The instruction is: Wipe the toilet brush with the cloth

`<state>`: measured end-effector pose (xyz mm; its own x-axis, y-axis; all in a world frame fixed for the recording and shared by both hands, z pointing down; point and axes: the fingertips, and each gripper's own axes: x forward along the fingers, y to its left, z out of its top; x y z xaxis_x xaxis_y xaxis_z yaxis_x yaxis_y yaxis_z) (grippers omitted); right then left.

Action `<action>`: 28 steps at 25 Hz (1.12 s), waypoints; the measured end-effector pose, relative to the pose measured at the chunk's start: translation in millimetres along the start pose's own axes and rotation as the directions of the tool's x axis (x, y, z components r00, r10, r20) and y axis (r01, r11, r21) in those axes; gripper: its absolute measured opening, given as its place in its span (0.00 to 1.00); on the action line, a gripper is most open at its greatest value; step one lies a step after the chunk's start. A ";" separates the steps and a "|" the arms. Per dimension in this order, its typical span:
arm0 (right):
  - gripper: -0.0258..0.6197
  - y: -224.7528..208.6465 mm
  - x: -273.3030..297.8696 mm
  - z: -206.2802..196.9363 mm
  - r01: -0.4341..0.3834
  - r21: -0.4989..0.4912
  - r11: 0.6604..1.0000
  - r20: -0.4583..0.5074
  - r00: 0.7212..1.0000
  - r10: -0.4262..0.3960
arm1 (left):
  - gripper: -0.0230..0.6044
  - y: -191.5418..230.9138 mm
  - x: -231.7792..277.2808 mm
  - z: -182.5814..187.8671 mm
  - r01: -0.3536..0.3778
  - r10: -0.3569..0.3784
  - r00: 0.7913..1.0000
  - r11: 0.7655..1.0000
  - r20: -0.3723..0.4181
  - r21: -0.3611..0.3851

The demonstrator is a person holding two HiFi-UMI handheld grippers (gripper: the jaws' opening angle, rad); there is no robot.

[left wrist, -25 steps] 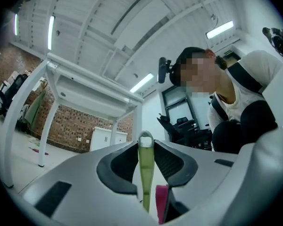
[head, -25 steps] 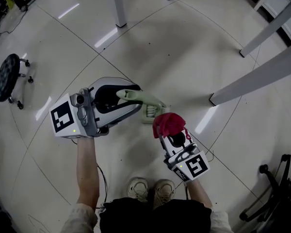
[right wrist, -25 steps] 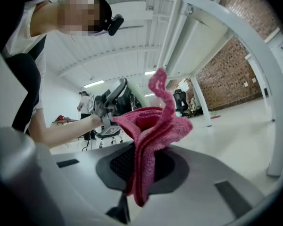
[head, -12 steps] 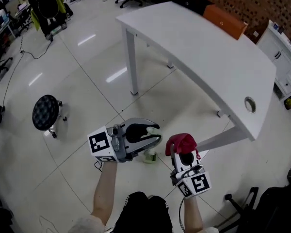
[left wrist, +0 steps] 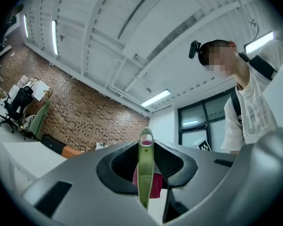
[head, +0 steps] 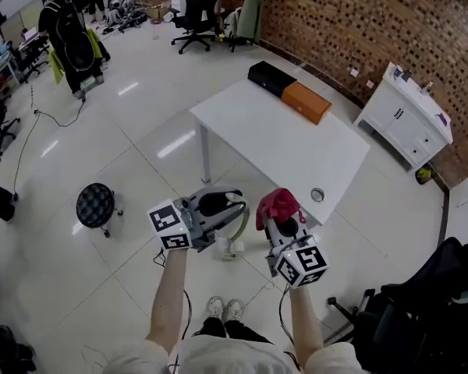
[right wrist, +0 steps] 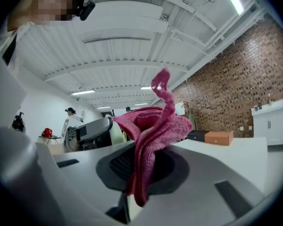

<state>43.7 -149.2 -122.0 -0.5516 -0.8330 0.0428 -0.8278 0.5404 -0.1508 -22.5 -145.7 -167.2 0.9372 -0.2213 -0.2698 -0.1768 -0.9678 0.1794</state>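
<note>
One toilet brush [left wrist: 145, 173], one cloth [right wrist: 153, 126], both held above the floor.
Left gripper [head: 232, 207] clamps the brush's green handle, head dangling below; right gripper [head: 283, 223] pinches the pink cloth just beside. To wipe well, hold the handle steady and stroke the cloth along it. Two grippers, one table [head: 296, 142].

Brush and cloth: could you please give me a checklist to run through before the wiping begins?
1. Brush handle clamped in left gripper: ok.
2. Cloth clamped in right gripper: ok.
3. Cloth touching brush: not ok; they are side by side and apart.
4. Loose cloth folds free beyond the jaws: ok.
5. Brush head clean or dirty: cannot tell.
</note>
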 end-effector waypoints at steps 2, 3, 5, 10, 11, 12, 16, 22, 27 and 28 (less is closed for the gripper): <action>0.09 13.8 -5.1 11.2 -0.013 -0.031 0.999 0.005 1.000 0.013 | 0.21 -19.8 -1.1 3.6 0.021 -0.021 1.000 1.000 -0.006 0.003; 0.09 21.4 -6.0 15.2 -0.020 -0.047 0.999 0.007 1.000 0.020 | 0.21 -28.4 -2.1 6.2 0.032 -0.032 0.999 0.999 -0.004 0.007; 0.09 39.6 -7.6 22.9 -0.039 -0.062 0.997 0.021 0.999 0.040 | 0.21 -42.0 -6.0 10.9 0.047 -0.047 0.999 0.999 -0.009 0.013; 0.09 72.5 -22.6 59.5 -0.082 -0.082 0.993 0.096 0.991 0.090 | 0.21 -68.5 -17.1 15.3 0.056 -0.054 0.997 0.998 -0.057 0.024; 0.09 76.7 -22.3 70.2 -0.094 -0.097 0.991 0.115 0.988 0.105 | 0.21 -69.7 -18.9 17.4 0.053 -0.050 0.997 0.998 -0.064 0.035; 0.09 79.7 -22.3 79.7 -0.106 -0.112 0.988 0.132 0.984 0.120 | 0.21 -70.1 -19.2 18.0 0.052 -0.049 0.996 0.998 -0.071 0.045; 0.09 90.9 -27.9 97.8 -0.155 -0.130 0.979 0.177 0.968 0.177 | 0.21 -71.1 -17.9 9.1 0.056 -0.052 0.995 0.998 -0.090 0.042; 0.09 101.4 -32.8 104.0 -0.183 -0.138 0.973 0.182 0.961 0.206 | 0.21 -67.6 -16.0 14.5 0.046 -0.040 0.995 0.997 -0.095 0.069; 0.09 96.7 -36.3 78.9 -0.180 -0.045 0.983 0.171 0.968 0.185 | 0.21 -77.8 -10.1 31.2 0.064 -0.057 0.996 0.993 -0.071 0.103; 0.09 93.2 -38.0 77.2 -0.174 -0.024 0.984 0.180 0.968 0.175 | 0.21 -79.6 -7.1 34.1 0.069 -0.061 0.995 0.991 -0.075 0.113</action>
<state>-4.6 -76.3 -213.9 -0.6605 -0.7328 -0.1633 -0.7215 0.6797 -0.1318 -25.4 -71.2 -211.8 0.9660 -0.1522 -0.2088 -0.1444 -0.9882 0.0519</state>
